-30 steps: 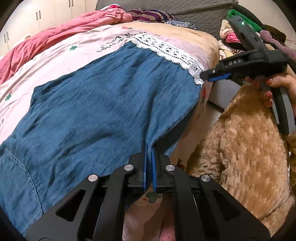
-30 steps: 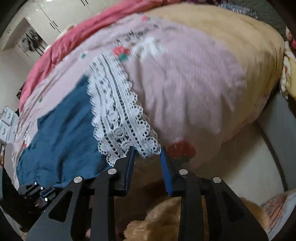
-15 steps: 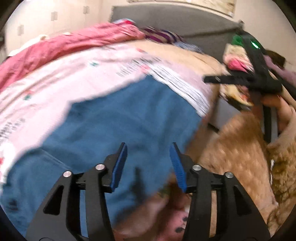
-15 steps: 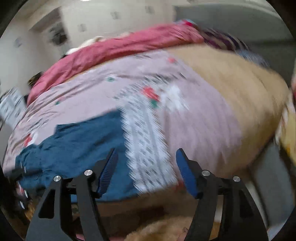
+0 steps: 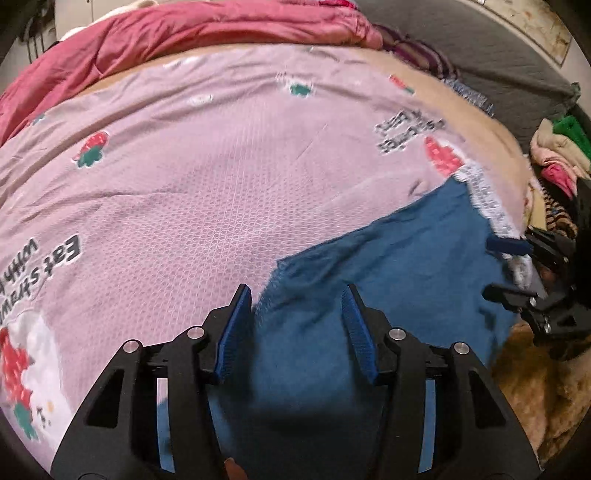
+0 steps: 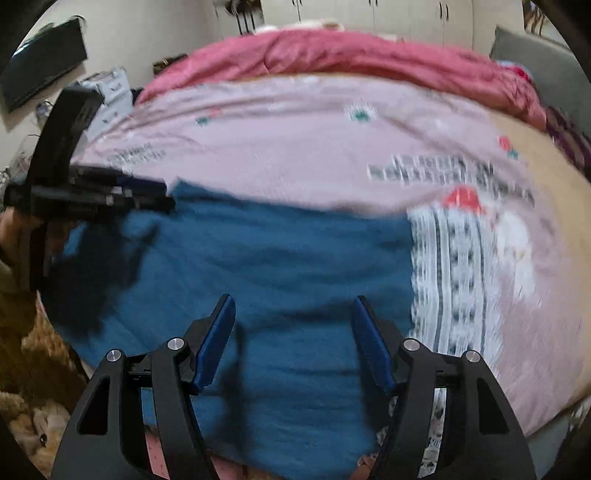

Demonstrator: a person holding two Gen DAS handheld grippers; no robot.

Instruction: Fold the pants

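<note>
Blue denim pants [image 5: 388,280] [image 6: 295,258] lie flat on a pink strawberry-print bedspread [image 5: 221,184] [image 6: 295,147], near the bed's front edge. One end has a white lace hem [image 5: 487,199] [image 6: 454,277]. My left gripper [image 5: 297,317] hovers open over the pants' far edge, with nothing between its blue pads. In the right wrist view, the left gripper [image 6: 162,194] is at the pants' left corner. My right gripper [image 6: 293,314] is open above the middle of the pants and holds nothing. In the left wrist view, the right gripper [image 5: 506,269] is at the right, by the lace.
A bunched pink quilt [image 5: 203,33] [image 6: 332,55] lies along the bed's far side. A grey headboard [image 5: 498,62] stands behind it, with a pile of clothes [image 5: 557,151] to its right. Brown fluffy fabric [image 5: 543,387] [image 6: 33,350] sits below the bed's edge. A dark screen [image 6: 40,77] hangs on the wall.
The left gripper has let go of the pants' edge and opened. The right gripper has opened wider. Both have swung and rolled over the bed, and the pants now lie released.
</note>
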